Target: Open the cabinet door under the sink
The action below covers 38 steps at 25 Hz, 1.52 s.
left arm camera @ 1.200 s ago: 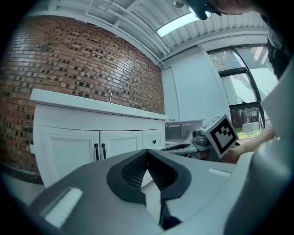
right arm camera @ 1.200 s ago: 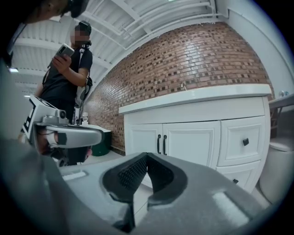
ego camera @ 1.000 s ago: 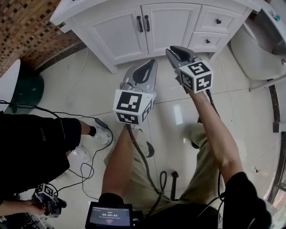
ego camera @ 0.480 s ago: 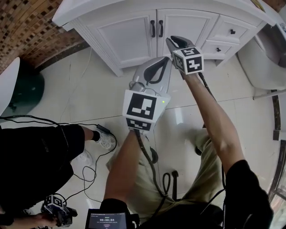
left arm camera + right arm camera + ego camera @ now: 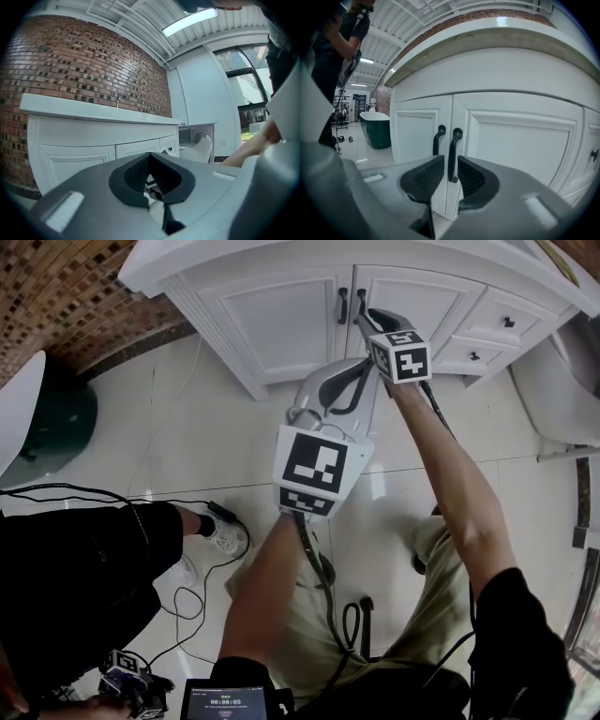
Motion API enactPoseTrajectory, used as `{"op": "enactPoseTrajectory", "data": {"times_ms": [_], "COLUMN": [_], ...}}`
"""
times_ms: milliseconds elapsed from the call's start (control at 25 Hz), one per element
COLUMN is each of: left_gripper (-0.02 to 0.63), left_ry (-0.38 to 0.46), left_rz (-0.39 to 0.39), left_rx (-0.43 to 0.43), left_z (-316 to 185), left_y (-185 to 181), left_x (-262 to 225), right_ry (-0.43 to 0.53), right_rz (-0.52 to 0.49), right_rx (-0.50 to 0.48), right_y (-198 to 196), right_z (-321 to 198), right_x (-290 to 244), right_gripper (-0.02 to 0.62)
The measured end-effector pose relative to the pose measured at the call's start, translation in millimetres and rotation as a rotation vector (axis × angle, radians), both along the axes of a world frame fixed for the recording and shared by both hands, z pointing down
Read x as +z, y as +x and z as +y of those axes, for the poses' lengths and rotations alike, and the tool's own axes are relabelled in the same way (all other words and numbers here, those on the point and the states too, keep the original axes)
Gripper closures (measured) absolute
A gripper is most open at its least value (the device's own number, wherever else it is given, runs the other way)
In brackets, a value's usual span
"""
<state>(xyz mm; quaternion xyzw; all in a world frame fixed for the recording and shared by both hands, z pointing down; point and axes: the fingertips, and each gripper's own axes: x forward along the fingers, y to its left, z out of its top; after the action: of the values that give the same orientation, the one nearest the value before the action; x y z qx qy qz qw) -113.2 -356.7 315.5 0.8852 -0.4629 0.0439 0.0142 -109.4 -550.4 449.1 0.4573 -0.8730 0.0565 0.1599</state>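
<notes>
The white sink cabinet [image 5: 281, 329] stands at the top of the head view, its two doors shut, with a pair of black handles [image 5: 343, 306] at the middle seam. My right gripper [image 5: 367, 315] is up against the right door's handle [image 5: 453, 154]. It is open, and the handle stands upright in the gap between its pads [image 5: 426, 176]. My left gripper [image 5: 361, 371] hangs lower, just below and left of the right one, away from the doors. Its tips are together, shut on nothing [image 5: 150, 157].
Drawers with black knobs [image 5: 507, 322] sit right of the doors. A dark green tub [image 5: 56, 418] stands at the left by the brick wall [image 5: 56, 296]. A white fixture [image 5: 562, 381] is at the far right. A person in black [image 5: 75, 568] and floor cables [image 5: 187, 596] are at the lower left.
Both grippers have moved forward toward the cabinet. The right one went from clear of the doors to having the right door's handle between its jaws.
</notes>
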Motion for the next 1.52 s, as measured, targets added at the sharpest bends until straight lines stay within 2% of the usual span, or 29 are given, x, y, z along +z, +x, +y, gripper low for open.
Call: {"op": "enactPoseTrajectory", "data": {"times_ms": [240, 320, 560, 840, 1200, 1520], "left_gripper": [0.589, 0.589, 0.589, 0.589, 0.589, 0.589], "left_ry": [-0.002, -0.002, -0.012, -0.015, 0.002, -0.018], "left_rz": [0.006, 0.007, 0.006, 0.012, 0.023, 0.047], "left_rx": [0.007, 0.009, 0.006, -0.007, 0.003, 0.005], "left_z": [-1.6, -0.5, 1.4, 4.2, 36.5, 66.6], "left_y": [-4.4, -6.1, -9.1, -7.0, 20.2, 45.8], "left_x": [-1.1, -1.9, 1.1, 3.1, -5.0, 1.3], "right_ry": [-0.004, -0.004, -0.028, -0.027, -0.032, -0.026], "right_rz": [0.022, 0.04, 0.015, 0.011, -0.011, -0.023], "right_rx": [0.027, 0.05, 0.065, 0.037, -0.02, -0.039], "right_y": [-10.0, -9.9, -10.9, -2.0, 22.3, 54.5], "right_z": [-19.0, -21.6, -11.4, 15.9, 61.9, 102.8], "right_x": [1.9, 2.3, -1.1, 0.2, 1.7, 3.8], "right_gripper": [0.523, 0.549, 0.555, 0.557, 0.558, 0.563]}}
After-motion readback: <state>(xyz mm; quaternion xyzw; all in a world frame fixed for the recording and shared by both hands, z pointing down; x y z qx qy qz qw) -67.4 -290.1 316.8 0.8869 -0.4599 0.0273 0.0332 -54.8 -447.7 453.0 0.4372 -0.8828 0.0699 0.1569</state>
